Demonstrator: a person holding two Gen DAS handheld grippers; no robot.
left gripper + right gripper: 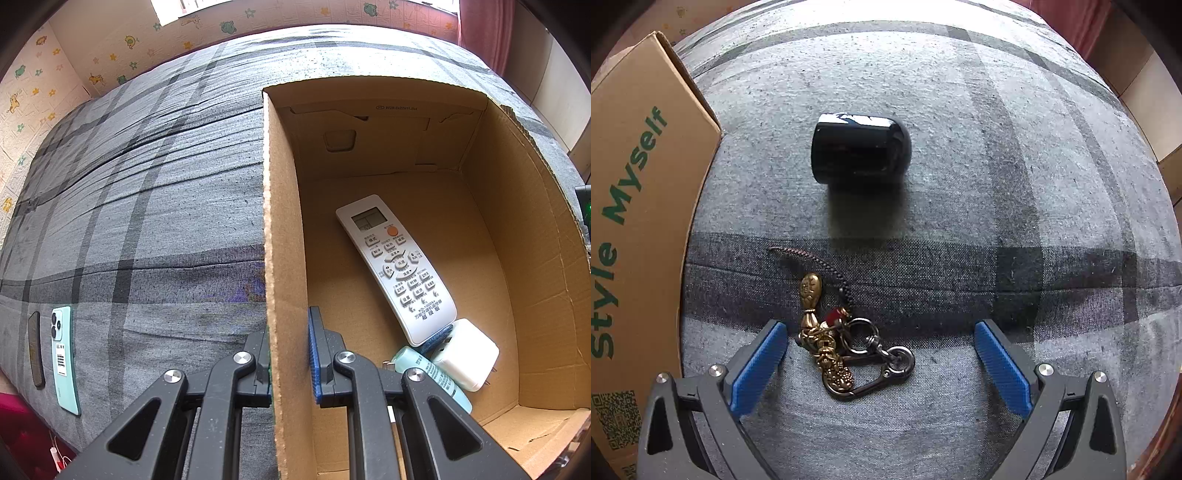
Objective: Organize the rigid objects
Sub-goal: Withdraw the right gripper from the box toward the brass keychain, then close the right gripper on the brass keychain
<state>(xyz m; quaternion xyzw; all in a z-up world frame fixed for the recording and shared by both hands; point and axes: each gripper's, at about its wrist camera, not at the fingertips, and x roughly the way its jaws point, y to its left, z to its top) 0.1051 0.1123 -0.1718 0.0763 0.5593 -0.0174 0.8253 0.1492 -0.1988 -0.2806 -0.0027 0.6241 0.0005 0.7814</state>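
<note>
The left claw (290, 354) is clamped on the cardboard box (524, 229) wall, steadying it on the bed (147, 192). The right claw (881, 354), jaws apart, straddles the keychain (846, 350) near the bed's front edge, ready to pinch it.

Bedspread (960, 147) lying open right of keychain (846, 350); black cylinder (858, 151) sitting beyond it, cardboard box (639, 184) walling the left side.

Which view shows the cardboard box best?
The left wrist view: the cardboard box is seen from above, open, with a white remote, a white charger and a pale tube inside. The left gripper clamps its wall. The right wrist view shows only a printed outer side.
</note>
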